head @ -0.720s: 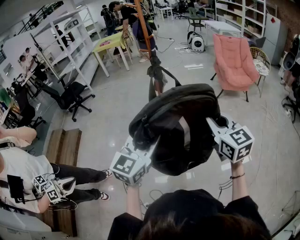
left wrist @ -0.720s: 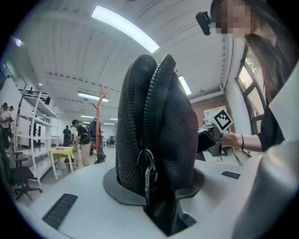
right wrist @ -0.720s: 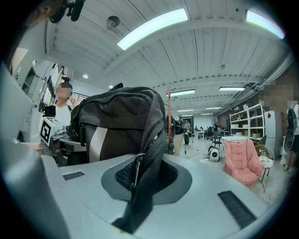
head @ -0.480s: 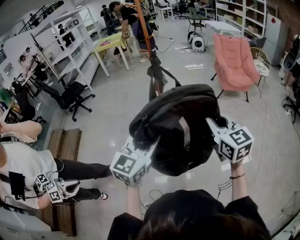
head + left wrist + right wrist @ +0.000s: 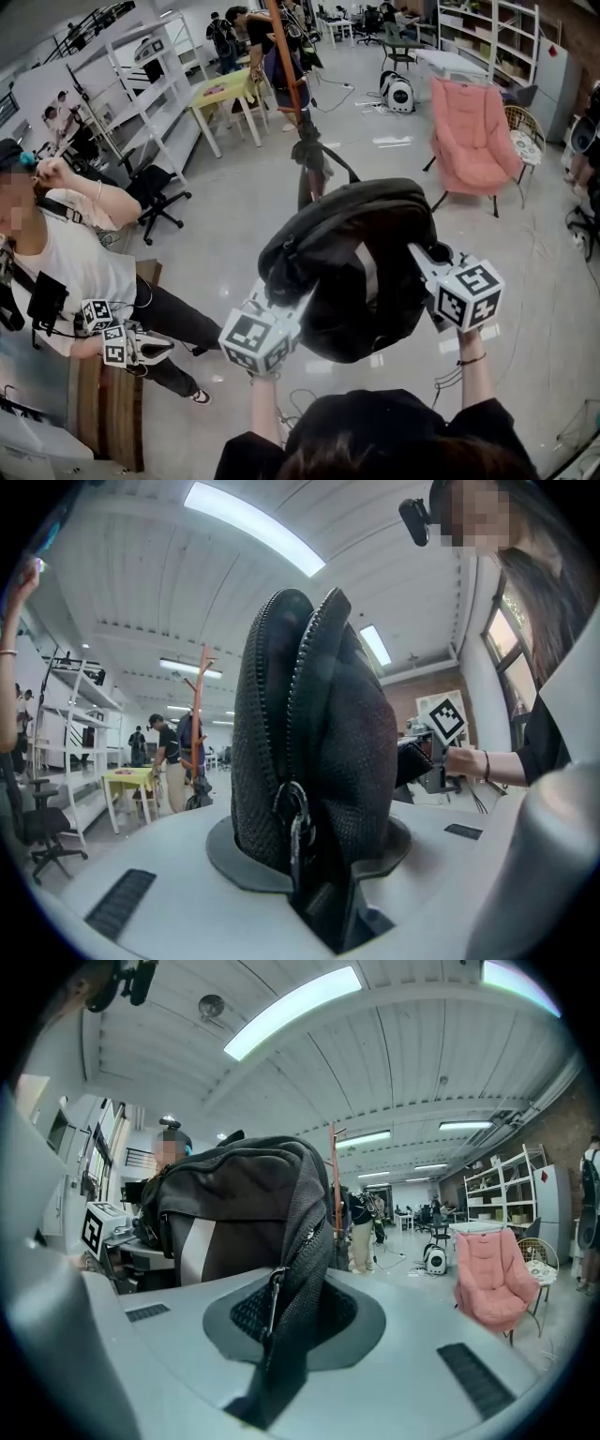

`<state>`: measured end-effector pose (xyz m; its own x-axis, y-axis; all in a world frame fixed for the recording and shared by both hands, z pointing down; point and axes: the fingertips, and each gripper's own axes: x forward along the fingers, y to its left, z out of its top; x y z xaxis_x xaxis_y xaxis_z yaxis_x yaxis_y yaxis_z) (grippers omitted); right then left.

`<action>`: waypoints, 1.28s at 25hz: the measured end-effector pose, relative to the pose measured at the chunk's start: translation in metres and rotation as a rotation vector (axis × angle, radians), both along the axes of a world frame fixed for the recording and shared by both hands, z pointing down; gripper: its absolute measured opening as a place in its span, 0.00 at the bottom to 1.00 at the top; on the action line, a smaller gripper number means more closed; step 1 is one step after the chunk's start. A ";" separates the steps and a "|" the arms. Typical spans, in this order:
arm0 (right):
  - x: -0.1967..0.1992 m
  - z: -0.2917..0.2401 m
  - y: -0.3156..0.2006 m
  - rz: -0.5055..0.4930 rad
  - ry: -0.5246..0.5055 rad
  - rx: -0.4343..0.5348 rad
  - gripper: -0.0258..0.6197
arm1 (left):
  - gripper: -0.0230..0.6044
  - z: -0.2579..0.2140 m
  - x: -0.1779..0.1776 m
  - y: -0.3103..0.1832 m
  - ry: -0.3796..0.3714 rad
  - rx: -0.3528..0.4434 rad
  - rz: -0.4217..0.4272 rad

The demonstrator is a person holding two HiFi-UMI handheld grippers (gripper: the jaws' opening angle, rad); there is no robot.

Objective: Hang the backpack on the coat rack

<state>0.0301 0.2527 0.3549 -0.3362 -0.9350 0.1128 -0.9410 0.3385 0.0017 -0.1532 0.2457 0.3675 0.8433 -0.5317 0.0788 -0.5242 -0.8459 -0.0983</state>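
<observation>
A bystander (image 5: 70,253) at far left has stood up and raised an arm in the last half second. The orange rack (image 5: 286,66) stands ahead across open floor, well apart from the carrier. The black backpack (image 5: 352,253) is held in the air between both grippers, hardly nearer the rack than before. The left gripper (image 5: 279,298) is clamped on a thick zipped fold of the backpack. The right gripper (image 5: 424,261) pinches a thinner zipped edge. The carry looks almost paused, and the hanging has not begun.

L gripper (image 5: 277,295), R gripper (image 5: 427,262) level, arms fwd, both clamping backpack (image 5: 352,244).
</observation>
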 end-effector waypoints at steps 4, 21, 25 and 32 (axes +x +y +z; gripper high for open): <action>0.019 -0.003 -0.016 -0.007 -0.006 -0.005 0.11 | 0.24 0.000 0.018 -0.012 0.006 -0.013 -0.025; 0.045 0.021 -0.175 -0.006 -0.044 -0.059 0.11 | 0.24 0.026 0.045 -0.170 0.019 -0.086 -0.037; 0.047 0.023 -0.223 -0.004 -0.058 -0.076 0.11 | 0.24 0.028 0.049 -0.219 0.012 -0.104 -0.035; 0.051 0.019 -0.303 0.010 -0.052 -0.078 0.11 | 0.24 0.025 0.053 -0.302 0.009 -0.113 -0.014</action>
